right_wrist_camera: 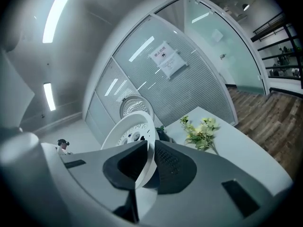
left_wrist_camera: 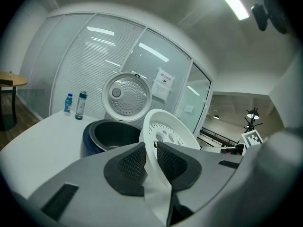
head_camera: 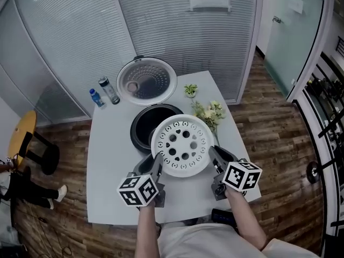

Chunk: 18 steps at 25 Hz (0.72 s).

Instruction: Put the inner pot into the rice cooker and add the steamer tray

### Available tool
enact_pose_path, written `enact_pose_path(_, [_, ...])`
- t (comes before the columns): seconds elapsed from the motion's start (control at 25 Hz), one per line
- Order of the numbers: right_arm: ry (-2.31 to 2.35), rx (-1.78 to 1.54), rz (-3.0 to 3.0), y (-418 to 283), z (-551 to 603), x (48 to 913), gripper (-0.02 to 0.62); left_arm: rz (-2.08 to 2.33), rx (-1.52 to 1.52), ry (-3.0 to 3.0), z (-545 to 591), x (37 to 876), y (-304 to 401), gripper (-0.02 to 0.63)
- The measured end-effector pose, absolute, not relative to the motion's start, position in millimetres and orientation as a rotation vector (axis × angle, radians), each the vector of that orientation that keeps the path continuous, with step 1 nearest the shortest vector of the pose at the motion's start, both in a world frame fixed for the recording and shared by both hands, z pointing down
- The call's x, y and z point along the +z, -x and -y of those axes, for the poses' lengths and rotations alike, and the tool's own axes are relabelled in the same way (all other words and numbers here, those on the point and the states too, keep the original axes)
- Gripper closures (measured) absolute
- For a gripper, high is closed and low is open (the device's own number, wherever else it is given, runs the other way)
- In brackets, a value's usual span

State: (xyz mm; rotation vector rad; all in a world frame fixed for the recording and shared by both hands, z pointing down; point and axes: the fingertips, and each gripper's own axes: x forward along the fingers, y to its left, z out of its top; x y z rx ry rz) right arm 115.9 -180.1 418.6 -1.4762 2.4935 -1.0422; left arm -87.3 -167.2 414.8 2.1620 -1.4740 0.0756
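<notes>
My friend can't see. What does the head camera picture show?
The left gripper and right gripper hold a white steamer tray by its rim, one each side, partly over the open rice cooker on a white table. Two bottles stand left of the cooker, flowers right of it.

A blue bottle (head_camera: 96, 97) and a taller dark bottle (head_camera: 109, 90) are standing together at the white counter's (head_camera: 107, 165) far left; pale flowers (head_camera: 210, 113) are lying along its right side.
</notes>
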Motion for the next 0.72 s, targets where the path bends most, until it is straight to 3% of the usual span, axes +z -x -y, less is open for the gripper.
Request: enact_pose_path(0.72, [1.443, -1.051, -2.555, -62, 209, 409, 0.537, 1.483, 0.022, -2.123, 191, 413, 141, 0.532])
